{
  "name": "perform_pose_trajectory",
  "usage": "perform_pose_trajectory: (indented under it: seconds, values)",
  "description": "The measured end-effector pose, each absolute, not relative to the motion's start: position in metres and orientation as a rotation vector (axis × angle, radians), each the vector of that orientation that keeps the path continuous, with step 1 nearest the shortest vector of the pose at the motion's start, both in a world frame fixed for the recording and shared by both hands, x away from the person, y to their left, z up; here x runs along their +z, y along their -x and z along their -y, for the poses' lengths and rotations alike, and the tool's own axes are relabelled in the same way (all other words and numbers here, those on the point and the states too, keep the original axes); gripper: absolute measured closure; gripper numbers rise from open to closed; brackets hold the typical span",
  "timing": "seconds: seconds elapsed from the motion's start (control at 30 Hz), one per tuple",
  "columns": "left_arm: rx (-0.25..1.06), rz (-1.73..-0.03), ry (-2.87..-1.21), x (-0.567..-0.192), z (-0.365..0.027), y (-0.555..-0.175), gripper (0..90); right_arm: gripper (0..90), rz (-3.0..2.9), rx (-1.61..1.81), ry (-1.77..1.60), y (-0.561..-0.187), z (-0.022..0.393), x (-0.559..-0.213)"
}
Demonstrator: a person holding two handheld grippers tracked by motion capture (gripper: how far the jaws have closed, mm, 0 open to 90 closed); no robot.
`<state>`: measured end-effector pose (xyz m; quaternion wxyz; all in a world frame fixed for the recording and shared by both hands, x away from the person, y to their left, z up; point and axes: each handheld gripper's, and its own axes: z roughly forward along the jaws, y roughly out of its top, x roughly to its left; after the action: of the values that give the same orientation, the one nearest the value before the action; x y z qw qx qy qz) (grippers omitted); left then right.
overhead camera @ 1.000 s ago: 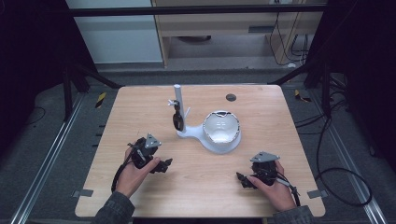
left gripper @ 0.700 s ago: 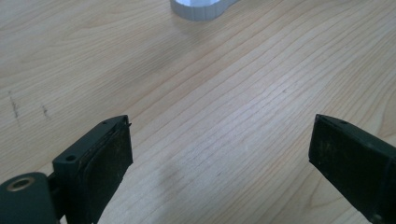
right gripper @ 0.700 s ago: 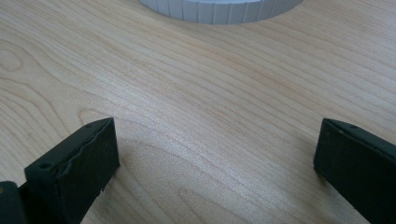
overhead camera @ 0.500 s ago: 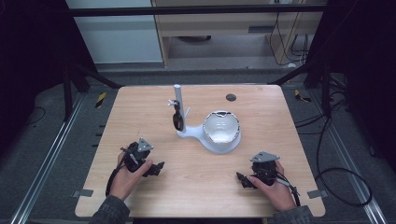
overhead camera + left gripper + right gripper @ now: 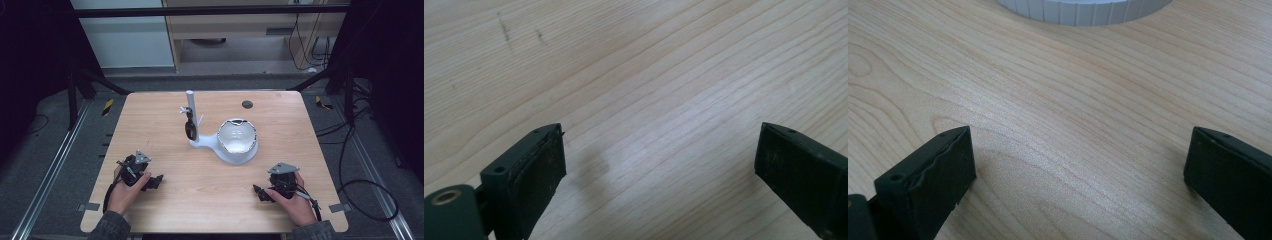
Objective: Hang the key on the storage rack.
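From above, the white stand (image 5: 227, 145) holds a bowl-like cup, a dark object hanging (image 5: 190, 128) from its post; both tools, left (image 5: 152, 181) and right (image 5: 261, 192), rest near it on the surface (image 5: 200, 200). Each gripper view shows jaws spread, empty (approach slowly, jaws wide).

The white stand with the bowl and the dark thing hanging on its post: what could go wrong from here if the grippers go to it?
1. The dark item hangs from a small hook on the post; a knock might swing it or drop it.
2. The white stand looks light; a push from the left gripper or right gripper, both open, could slide it on the table.
3. The bowl has an uneven rim that could catch a jaw.
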<state>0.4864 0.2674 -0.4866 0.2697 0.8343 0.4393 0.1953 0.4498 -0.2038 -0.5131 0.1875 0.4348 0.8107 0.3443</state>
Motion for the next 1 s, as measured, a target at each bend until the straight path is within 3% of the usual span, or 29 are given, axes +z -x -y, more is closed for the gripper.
perform_pose_trajectory:
  seconds: [0.5, 1.0]
  values:
    - [0.509, -1.255, -2.138, -0.501, -0.287, -0.498, 6.0, 0.4, -2.281, 0.969, -1.224, -0.45, 0.204, -0.513]
    - [0.535, -1.196, -2.092, -0.508, -0.289, -0.499, 1.3, 0.4, -2.282, 0.969, -1.22, -0.45, 0.204, -0.513]
